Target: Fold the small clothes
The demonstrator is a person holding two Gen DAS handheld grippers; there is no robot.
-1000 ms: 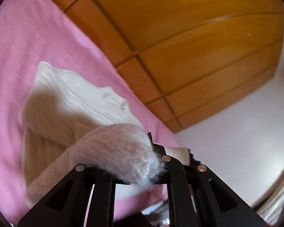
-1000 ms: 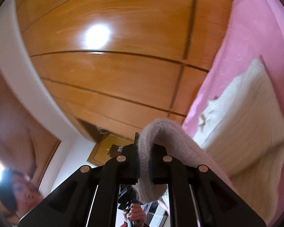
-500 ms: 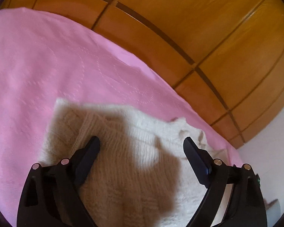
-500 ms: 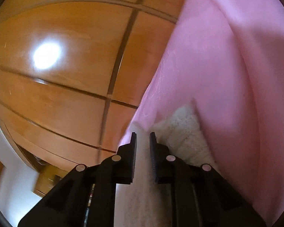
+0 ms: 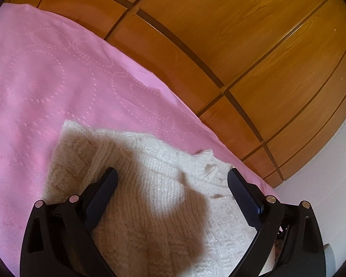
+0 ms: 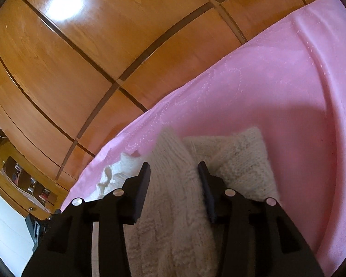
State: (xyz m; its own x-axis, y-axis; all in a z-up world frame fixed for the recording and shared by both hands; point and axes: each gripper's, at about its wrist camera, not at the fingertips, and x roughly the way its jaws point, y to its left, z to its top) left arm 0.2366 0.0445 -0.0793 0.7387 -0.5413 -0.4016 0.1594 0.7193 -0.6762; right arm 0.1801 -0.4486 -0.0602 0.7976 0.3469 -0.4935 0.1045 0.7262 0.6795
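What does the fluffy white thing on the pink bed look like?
Find the pink bedspread in front of the wooden wardrobe. Near its edge lies a cream knitted sweater, partly folded. It is the only woolly, ribbed thing there.

The left gripper point(image 5: 171, 180) points slightly downward with its jaws spread wide and opening, its black fingers point(image 5: 101, 194) clear of any grip. The right gripper point(image 6: 173, 173) also tilts downward, its jaws partly apart and opening, a fold of knit standing between them that the pads no longer pinch
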